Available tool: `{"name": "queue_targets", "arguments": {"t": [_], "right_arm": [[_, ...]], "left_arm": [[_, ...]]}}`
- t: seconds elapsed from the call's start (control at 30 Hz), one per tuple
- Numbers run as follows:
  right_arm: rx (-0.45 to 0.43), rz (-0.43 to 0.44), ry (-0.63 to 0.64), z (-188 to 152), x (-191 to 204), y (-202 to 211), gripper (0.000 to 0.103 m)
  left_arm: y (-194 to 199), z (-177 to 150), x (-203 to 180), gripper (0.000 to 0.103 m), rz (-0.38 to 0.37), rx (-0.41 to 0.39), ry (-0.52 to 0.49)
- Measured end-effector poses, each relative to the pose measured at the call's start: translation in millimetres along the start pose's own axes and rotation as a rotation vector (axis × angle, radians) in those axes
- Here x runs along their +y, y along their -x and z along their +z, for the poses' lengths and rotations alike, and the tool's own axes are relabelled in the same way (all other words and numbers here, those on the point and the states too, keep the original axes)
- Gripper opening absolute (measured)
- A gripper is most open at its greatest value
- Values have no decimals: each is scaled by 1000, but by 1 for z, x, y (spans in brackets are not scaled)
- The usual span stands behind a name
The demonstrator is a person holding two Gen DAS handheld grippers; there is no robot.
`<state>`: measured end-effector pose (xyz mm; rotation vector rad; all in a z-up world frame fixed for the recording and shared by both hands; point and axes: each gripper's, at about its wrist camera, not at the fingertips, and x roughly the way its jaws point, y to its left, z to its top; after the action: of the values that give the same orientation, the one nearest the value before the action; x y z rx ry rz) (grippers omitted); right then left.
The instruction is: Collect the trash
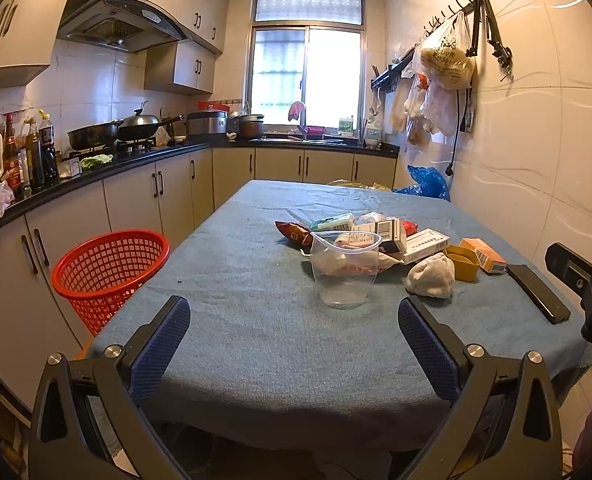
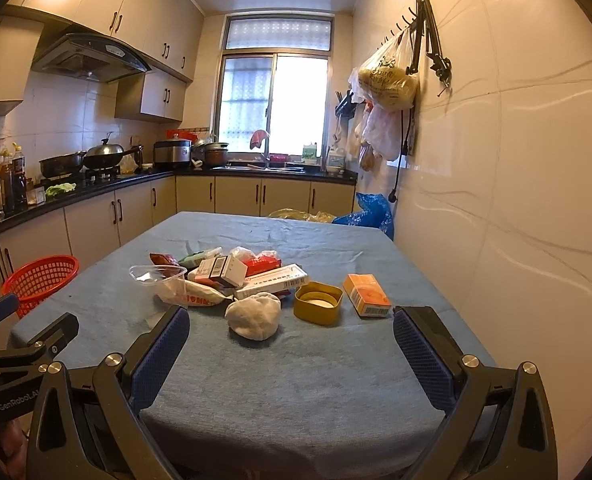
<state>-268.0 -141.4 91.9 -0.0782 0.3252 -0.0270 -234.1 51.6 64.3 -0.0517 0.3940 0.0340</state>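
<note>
Trash lies piled mid-table on the blue cloth: a clear plastic cup (image 1: 344,268) (image 2: 160,280), a crumpled white wad (image 1: 432,276) (image 2: 254,315), a yellow lid-like tub (image 1: 463,262) (image 2: 318,303), an orange box (image 1: 484,255) (image 2: 367,294), white cartons (image 1: 424,245) (image 2: 272,282) and a snack wrapper (image 1: 292,232). A red mesh basket (image 1: 110,272) (image 2: 40,280) stands on the floor left of the table. My left gripper (image 1: 294,330) is open, short of the cup. My right gripper (image 2: 292,340) is open, just before the wad.
A black phone-like slab (image 1: 538,292) lies at the table's right edge. The kitchen counter (image 1: 96,168) with pans and bottles runs along the left and back. Plastic bags (image 1: 444,60) hang on the right wall; a blue bag (image 1: 428,182) sits behind the table.
</note>
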Motion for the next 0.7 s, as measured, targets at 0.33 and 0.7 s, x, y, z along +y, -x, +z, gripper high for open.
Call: {"name": "queue_targets", "arguments": {"t": [0.33,0.7], "right_arm": [[67,25,-22,-9,-2,-16,103],[173,162,-86,-7,-14,-52,99]], "left_arm": [[-10,-5,-2,103,-14,56,-5],[-54,9,14,103,-78,200,73]]}}
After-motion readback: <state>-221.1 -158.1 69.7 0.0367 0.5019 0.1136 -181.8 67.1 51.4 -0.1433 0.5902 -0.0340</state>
